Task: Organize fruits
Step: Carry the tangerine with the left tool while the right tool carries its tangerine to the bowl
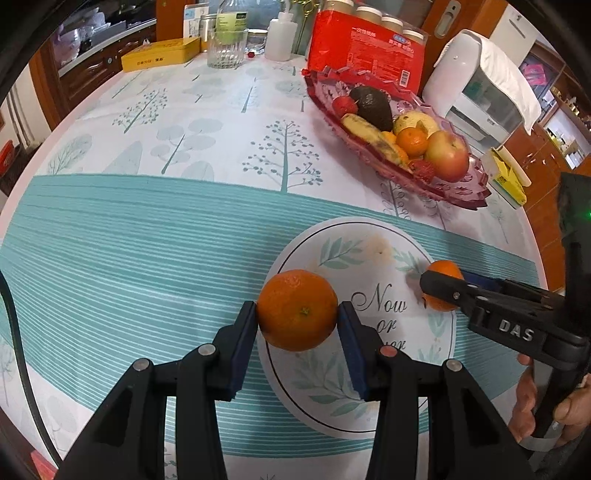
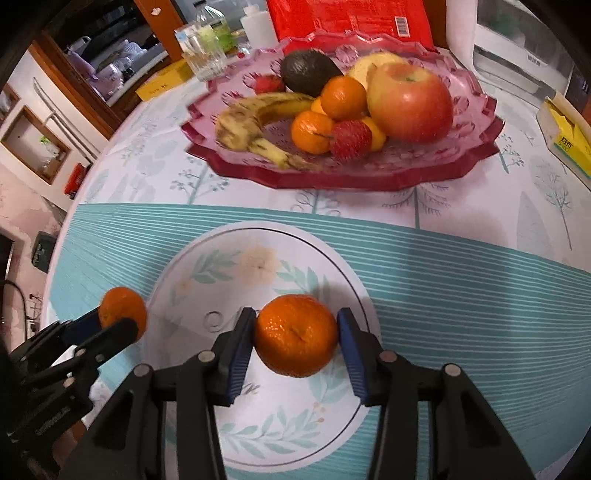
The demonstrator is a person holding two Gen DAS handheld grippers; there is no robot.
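Note:
My left gripper (image 1: 297, 319) is shut on a mandarin (image 1: 297, 310) and holds it over the left rim of a white round plate (image 1: 369, 266) with leaf print. My right gripper (image 2: 295, 334) is shut on another mandarin (image 2: 295, 334) over the same plate (image 2: 258, 258). Each gripper shows in the other view: the right one (image 1: 441, 290) at the plate's right side, the left one (image 2: 122, 317) at its left side. A pink glass fruit tray (image 2: 332, 177) behind the plate holds a banana, avocado, apple, mandarins and strawberries; it also shows in the left wrist view (image 1: 424, 184).
The table has a white and teal tree-print cloth (image 1: 147, 221). At the back stand a yellow box (image 1: 162, 55), a glass jar (image 1: 226, 48), a white bottle (image 1: 280, 35), a red pack of jars (image 1: 365, 48) and a white appliance (image 1: 480, 85). A yellow tissue pack (image 2: 565, 136) lies right.

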